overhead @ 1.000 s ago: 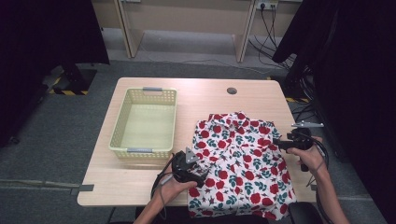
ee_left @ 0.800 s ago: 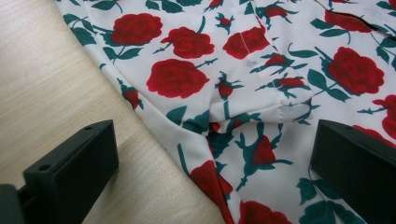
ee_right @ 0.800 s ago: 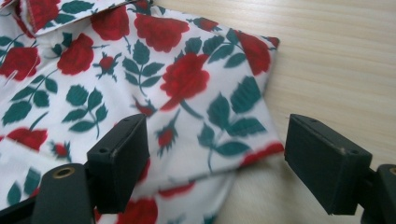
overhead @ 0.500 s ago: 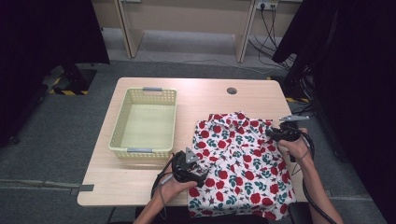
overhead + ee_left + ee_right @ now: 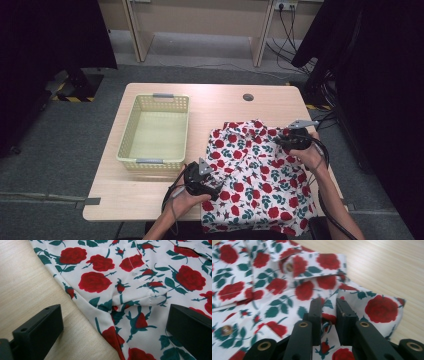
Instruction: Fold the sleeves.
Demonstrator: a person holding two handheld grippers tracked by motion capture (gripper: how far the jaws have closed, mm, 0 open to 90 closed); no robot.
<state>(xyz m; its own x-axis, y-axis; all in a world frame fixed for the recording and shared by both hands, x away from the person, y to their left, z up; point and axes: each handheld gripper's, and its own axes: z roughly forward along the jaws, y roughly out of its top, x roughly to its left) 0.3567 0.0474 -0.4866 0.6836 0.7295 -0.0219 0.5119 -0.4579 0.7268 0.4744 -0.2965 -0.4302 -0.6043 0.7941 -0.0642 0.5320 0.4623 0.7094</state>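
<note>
A white shirt (image 5: 255, 175) printed with red roses lies spread on the right half of the wooden table (image 5: 225, 105), its hem hanging over the near edge. My left gripper (image 5: 212, 182) rests at the shirt's left edge. Its jaws stand open in the left gripper view, one on bare wood, one over the shirt (image 5: 140, 277), with a fold of cloth between them untouched. My right gripper (image 5: 279, 143) is at the shirt's right side near the collar. Its jaws have just been closing and now pinch a raised fold of the shirt (image 5: 262, 277) between the pads, right gripper (image 5: 329, 312).
An empty pale yellow plastic basket (image 5: 125, 131) stands on the left half of the table. A round cable hole (image 5: 248, 97) sits near the far edge. Grey floor surrounds the table, with dark curtains at both sides.
My right gripper has moved left onto the shirt's right edge and its jaws have closed on a fold of cloth. The left gripper has stayed put.
</note>
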